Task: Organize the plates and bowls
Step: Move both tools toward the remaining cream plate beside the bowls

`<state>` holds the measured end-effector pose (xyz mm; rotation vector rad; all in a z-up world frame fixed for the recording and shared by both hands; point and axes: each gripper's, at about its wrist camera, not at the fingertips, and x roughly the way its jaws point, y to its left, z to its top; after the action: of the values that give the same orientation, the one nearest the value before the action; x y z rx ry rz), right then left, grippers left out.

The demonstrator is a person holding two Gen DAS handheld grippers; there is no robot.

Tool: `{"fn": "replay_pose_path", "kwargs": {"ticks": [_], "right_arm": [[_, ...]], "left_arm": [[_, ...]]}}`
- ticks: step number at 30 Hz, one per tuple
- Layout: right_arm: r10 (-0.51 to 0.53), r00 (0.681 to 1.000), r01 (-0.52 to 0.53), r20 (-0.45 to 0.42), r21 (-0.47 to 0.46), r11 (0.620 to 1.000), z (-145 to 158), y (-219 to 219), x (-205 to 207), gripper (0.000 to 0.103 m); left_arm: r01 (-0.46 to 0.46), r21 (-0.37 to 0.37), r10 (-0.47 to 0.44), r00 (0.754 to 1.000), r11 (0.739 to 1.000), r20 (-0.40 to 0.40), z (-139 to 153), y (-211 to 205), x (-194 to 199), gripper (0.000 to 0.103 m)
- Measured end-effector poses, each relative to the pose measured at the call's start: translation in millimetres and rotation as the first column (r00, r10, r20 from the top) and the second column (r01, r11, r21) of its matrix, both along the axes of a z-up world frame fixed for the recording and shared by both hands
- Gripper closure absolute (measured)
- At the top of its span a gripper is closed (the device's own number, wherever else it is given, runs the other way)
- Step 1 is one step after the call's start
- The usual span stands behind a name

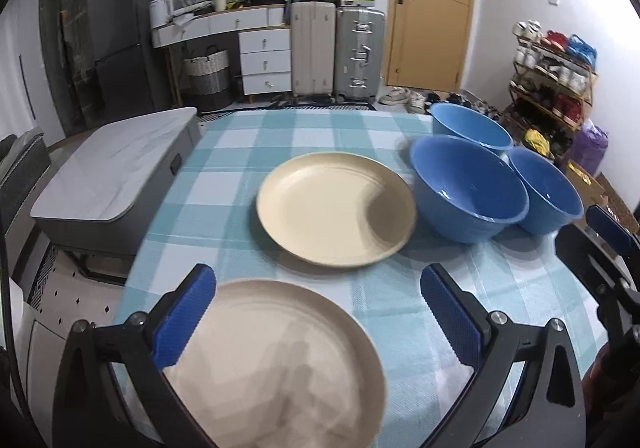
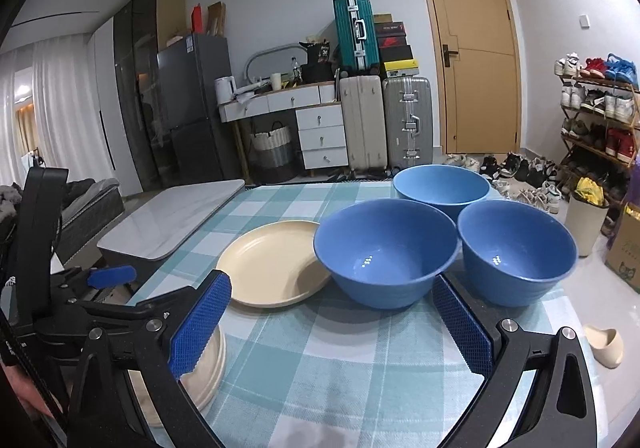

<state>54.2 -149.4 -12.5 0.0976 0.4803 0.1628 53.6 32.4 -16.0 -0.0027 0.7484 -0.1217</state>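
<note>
Plates — a cream plate (image 1: 336, 208) mid-table and a beige plate (image 1: 276, 364) at the near edge — flank three blue bowls (image 2: 386, 252) on the checked tablecloth (image 2: 360, 360), both the left gripper (image 1: 320, 316) and right gripper (image 2: 332, 324) spread wide, grasping nothing.

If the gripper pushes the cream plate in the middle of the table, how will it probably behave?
The cream plate looks stiff, so it should slide flat without bending. It is low and wide, so tipping seems unlikely. The checked tablecloth may wrinkle and drag under it, and the nearest blue bowl could get bumped.
</note>
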Motion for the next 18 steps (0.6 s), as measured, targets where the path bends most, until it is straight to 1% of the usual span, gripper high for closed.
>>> {"fn": "replay_pose_path", "kwargs": {"ticks": [3,5,7,9,11,14,17,18], "right_arm": [[0.014,1.0,-0.015,0.016,0.016,1.0,4.1,4.2,11.2,0.001],[0.032,0.999,-0.033,0.004,0.034,0.999,5.1,7.9,20.6,0.001],[0.061,0.998,-0.059,-0.021,0.06,0.996,5.7,13.7,33.0,0.001],[0.078,0.997,-0.077,-0.021,0.067,0.995,8.2,19.5,40.4,0.001],[0.095,0.995,-0.095,-0.002,0.055,0.994,12.8,27.7,47.4,0.001],[0.11,0.994,-0.111,0.022,0.049,0.993,20.6,36.3,53.7,0.001],[0.135,0.991,-0.136,0.021,0.049,0.99,26.2,42.3,60.3,0.001],[0.14,0.99,-0.141,0.022,0.044,0.989,27.6,43.4,61.3,0.001]], "left_arm": [[-0.032,-0.013,0.031,0.999,0.999,-0.024,2.3,11.7,11.7,0.0],[-0.052,-0.016,0.051,0.997,0.999,-0.05,3.2,18.9,20.9,0.0],[-0.052,-0.025,0.05,0.996,0.998,-0.076,2.7,23.4,27.6,0.0],[-0.068,-0.018,0.066,0.993,0.998,-0.096,1.8,28.3,35.2,0.0],[-0.071,-0.002,0.07,0.992,0.997,-0.107,1.2,30.8,40.9,0.0],[-0.055,0.01,0.056,0.989,0.998,-0.136,-0.4,32.6,50.3,0.0],[0.004,-0.034,-0.011,0.979,0.999,-0.205,-9.8,37.8,68.2,0.0],[-0.003,-0.032,-0.004,0.977,0.999,-0.211,-11.6,40.4,72.5,0.0]]}}
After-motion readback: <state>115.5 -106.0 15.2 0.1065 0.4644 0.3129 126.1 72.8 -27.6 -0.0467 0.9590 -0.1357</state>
